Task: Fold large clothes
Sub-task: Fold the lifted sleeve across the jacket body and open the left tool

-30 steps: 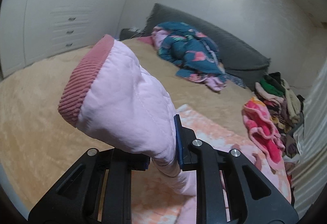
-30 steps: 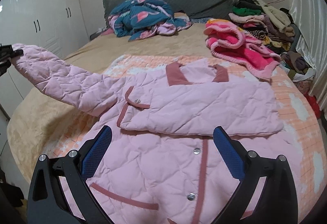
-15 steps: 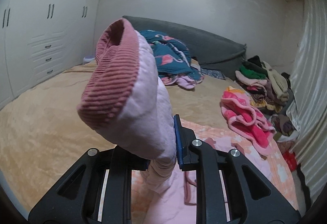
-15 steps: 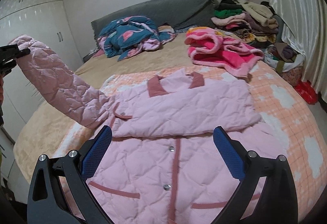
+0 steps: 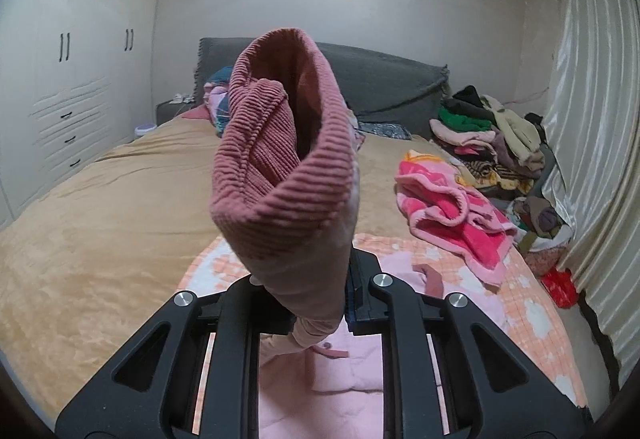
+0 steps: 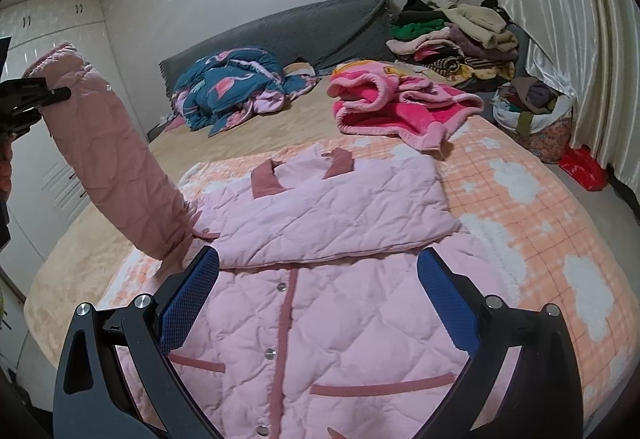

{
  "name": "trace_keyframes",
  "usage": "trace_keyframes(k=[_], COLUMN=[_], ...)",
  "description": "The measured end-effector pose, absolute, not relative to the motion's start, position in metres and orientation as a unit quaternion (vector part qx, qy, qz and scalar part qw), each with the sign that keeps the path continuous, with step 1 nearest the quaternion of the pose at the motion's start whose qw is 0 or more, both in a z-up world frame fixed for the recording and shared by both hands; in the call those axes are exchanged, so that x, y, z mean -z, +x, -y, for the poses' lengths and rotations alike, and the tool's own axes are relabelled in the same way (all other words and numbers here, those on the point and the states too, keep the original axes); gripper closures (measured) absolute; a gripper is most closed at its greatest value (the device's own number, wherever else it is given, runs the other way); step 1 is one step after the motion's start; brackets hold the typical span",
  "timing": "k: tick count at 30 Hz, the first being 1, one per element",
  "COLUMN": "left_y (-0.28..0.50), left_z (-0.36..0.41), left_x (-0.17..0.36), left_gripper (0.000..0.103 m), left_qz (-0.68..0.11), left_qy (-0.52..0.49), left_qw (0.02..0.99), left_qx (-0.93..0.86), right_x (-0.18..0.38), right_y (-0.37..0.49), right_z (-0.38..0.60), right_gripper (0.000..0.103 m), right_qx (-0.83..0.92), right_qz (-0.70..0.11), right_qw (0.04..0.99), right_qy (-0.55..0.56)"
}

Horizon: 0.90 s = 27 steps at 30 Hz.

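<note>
I am working over a bed (image 6: 120, 239) with a tan plush cover; an orange checked blanket (image 6: 520, 207) is spread on it under the right gripper. White wardrobes (image 5: 72, 87) run along the wall to the left of the left gripper, a pale curtain (image 6: 568, 39) hangs to the right of the right one, and a grey headboard (image 6: 304, 27) stands ahead.

Ahead of both grippers lie a blue flowered quilt (image 6: 232, 87), a crumpled pink fleece garment (image 6: 400, 107) and, further right, a stack of clothes (image 6: 452, 39).

The pink quilted jacket (image 6: 320, 319) lies flat just below and ahead of my right gripper (image 6: 318, 303), with one sleeve already folded across the chest. That gripper's jaws are spread wide and hold nothing.

My left gripper (image 5: 320, 303) is clamped on the other sleeve (image 6: 108, 167), lifted off the bed; its ribbed cuff (image 5: 280, 175) sticks up straight ahead of the camera and blocks much of the view.
</note>
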<state>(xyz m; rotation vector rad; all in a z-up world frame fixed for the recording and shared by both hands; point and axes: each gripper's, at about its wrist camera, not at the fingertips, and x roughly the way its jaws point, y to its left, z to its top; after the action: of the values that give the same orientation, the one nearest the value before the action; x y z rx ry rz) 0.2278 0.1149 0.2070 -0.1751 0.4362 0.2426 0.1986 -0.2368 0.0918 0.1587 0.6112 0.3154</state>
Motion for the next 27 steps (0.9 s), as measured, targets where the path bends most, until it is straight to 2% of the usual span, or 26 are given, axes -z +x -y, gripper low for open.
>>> trace_keyframes(k=[17, 27], left_y=[0.266, 0.288], left_z=[-0.035, 0.007], left_x=[-0.182, -0.143], left_gripper=[0.096, 0.096], left_qz=[-0.243, -0.277], left_qy=[-0.065, -0.046], left_qw=[0.965, 0.960], left_qx=[-0.066, -0.013], right_x=[-0.085, -0.065], right_y=[0.191, 0.200], right_z=[0.293, 0.314], right_gripper=[0.004, 0.004], right_qx=[-0.124, -0.098], right_qz=[-0.296, -0.311], right_qw=[0.942, 0.940], right_qy=[0.095, 0.105])
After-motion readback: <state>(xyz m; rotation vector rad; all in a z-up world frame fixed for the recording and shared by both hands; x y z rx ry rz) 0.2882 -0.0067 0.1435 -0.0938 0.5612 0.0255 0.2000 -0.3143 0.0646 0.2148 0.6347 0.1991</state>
